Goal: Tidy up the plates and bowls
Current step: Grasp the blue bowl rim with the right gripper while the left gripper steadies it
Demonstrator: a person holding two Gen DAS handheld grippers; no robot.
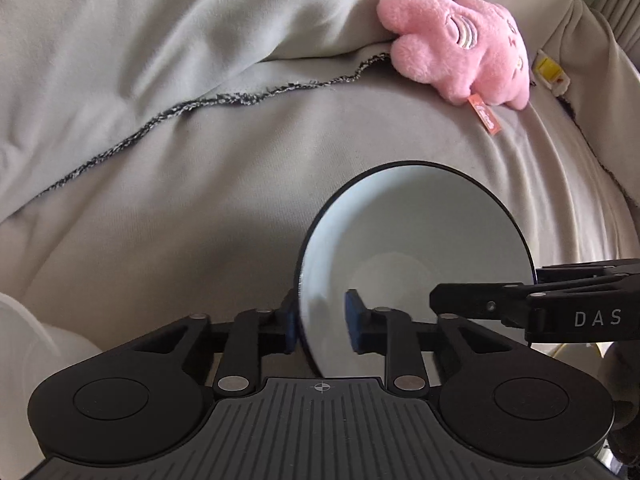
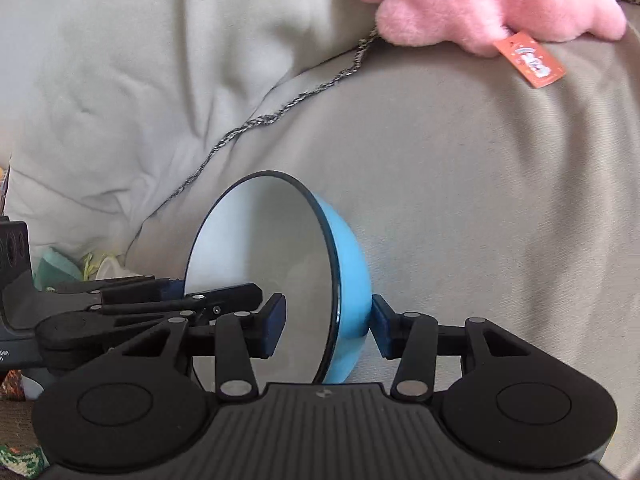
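Legible lettering — the white capitals "DAS" stand on the black body of the right gripper (image 1: 472, 304), seen right of the left gripper's jaws. The orange tag (image 2: 530, 62) sewn to the pink plush toy (image 2: 480, 4), far beyond the right gripper's jaws and to their right, bears a printed mark — too small to read.

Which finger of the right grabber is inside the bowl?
The left-hand finger of the right gripper: it sits over the white inside of the bowl, while the other finger is beside the blue outside.
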